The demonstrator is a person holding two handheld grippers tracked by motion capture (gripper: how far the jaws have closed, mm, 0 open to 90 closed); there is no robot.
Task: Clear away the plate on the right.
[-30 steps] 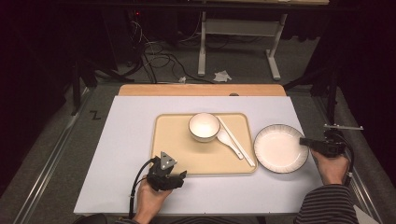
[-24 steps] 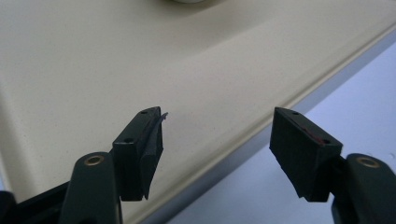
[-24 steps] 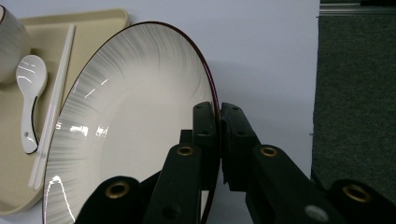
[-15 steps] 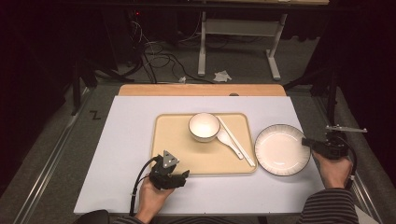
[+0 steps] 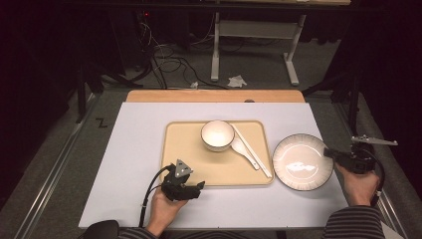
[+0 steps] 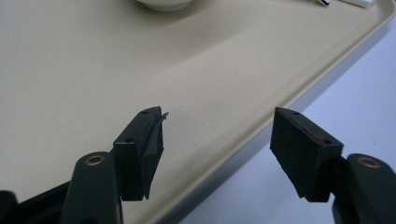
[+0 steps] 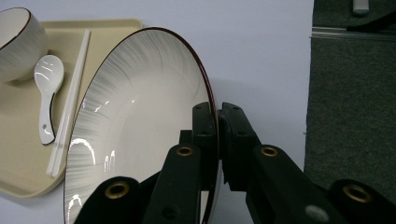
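Observation:
A white plate [image 5: 302, 162] with a dark rim lies right of the beige tray [image 5: 219, 172]. My right gripper [image 5: 331, 153] is shut on the plate's right rim; in the right gripper view the jaws clamp the rim of the plate [image 7: 140, 116] at my right gripper [image 7: 217, 112]. On the tray stand a white bowl [image 5: 217, 135], a white spoon [image 5: 242, 148] and white chopsticks [image 5: 253, 151]. My left gripper [image 5: 196, 188] is open at the tray's front edge. In the left gripper view my left gripper [image 6: 219, 126] straddles the edge of the tray [image 6: 93, 70], holding nothing.
The white table top [image 5: 134, 164] has free room left of the tray. The plate sits close to the table's right edge, with grey floor [image 7: 355, 93] beyond. A wooden strip [image 5: 214, 96] borders the far side. Table legs and cables lie on the floor behind.
The right gripper has drawn the plate slightly to the right and toward me. The left gripper has shifted a little to the right along the tray's front edge.

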